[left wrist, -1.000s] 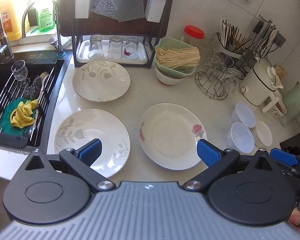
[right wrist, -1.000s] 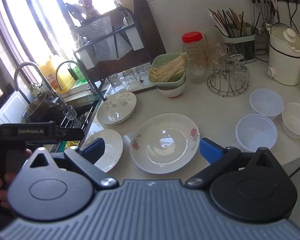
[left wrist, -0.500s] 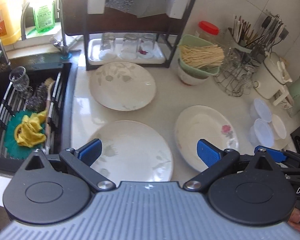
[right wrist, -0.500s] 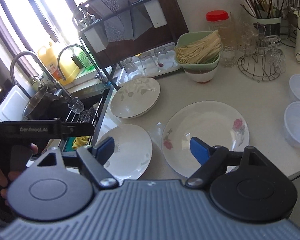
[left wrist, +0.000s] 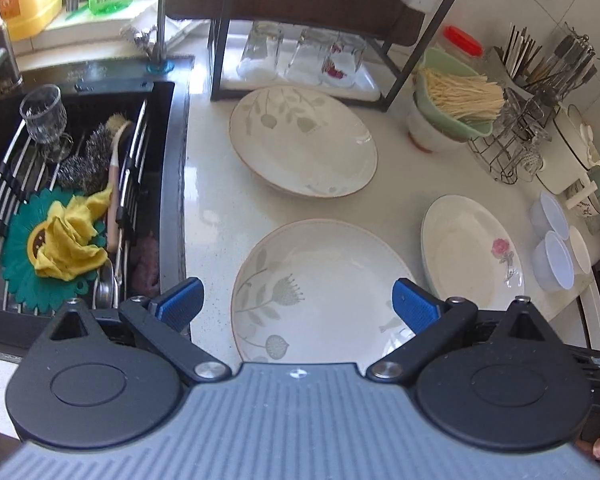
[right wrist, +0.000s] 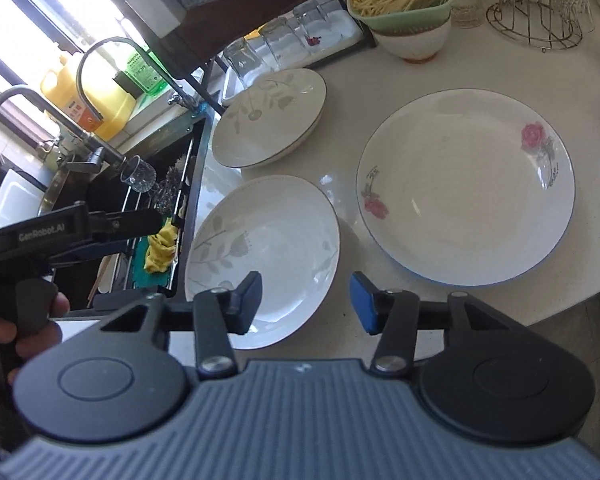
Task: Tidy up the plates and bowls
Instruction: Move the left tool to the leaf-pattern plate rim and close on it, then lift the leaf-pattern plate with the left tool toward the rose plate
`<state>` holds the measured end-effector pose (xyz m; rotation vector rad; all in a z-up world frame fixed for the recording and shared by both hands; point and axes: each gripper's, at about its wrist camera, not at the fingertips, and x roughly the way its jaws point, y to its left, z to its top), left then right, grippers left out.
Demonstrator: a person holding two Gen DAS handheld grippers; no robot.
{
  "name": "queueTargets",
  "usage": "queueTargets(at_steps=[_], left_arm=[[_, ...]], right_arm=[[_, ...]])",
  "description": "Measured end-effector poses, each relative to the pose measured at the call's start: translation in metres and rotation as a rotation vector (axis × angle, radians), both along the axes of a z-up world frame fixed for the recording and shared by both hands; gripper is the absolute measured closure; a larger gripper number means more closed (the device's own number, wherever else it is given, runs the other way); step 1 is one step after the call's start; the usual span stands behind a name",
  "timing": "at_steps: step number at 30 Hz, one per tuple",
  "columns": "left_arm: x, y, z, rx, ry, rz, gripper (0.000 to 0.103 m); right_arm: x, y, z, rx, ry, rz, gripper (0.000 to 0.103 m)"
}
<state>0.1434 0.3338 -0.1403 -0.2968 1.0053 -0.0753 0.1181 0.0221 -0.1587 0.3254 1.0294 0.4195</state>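
Three plates lie on the white counter. The near leaf-pattern plate sits under my left gripper, which is open wide above it. A second leaf-pattern plate lies farther back, and a rose-pattern plate is at the right. In the right wrist view my right gripper hovers over the right edge of the near leaf plate, its jaws closing, nothing pressed between the pads. The rose plate lies to its right. Several small white bowls stand at the far right.
A black sink with a rack, a glass, brushes and a yellow cloth lies left of the plates. A dark dish rack with upturned glasses stands behind. A green bowl of noodles on a white bowl and a wire glass holder stand at the back right.
Both grippers have come down and forward toward the near leaf plate, which now looks larger. The right gripper's jaws have narrowed a good deal; the left gripper's stay wide.
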Motion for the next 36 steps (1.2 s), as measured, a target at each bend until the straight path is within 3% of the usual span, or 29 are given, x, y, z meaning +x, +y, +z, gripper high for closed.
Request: queueTargets(at_steps=[2, 4, 8, 17, 22, 29, 36], left_arm=[[0.004, 0.004, -0.013, -0.004, 0.01, -0.009, 0.008], [0.008, 0.008, -0.025, -0.012, 0.025, -0.007, 0.015], [0.016, 0.017, -0.047, -0.033, 0.042, 0.01, 0.031], [0.026, 0.028, -0.082, -0.069, 0.053, 0.026, 0.067], [0.022, 0.039, -0.094, -0.146, 0.071, 0.025, 0.07], [0.019, 0.046, -0.097, -0.187, 0.077, 0.031, 0.071], [0.028, 0.048, -0.076, -0.26, 0.031, -0.008, 0.071]], right_arm=[[0.003, 0.006, -0.008, 0.001, 0.007, -0.002, 0.053], [0.007, 0.009, -0.017, 0.003, 0.017, -0.018, 0.065], [0.016, 0.013, -0.034, 0.013, 0.045, -0.019, 0.072], [0.033, 0.022, -0.054, 0.012, 0.032, -0.015, 0.075], [0.039, 0.025, -0.057, 0.002, 0.009, 0.029, 0.086], [0.046, 0.026, -0.06, 0.04, 0.002, 0.062, 0.087], [0.04, 0.019, -0.047, 0.036, -0.029, 0.063, 0.087]])
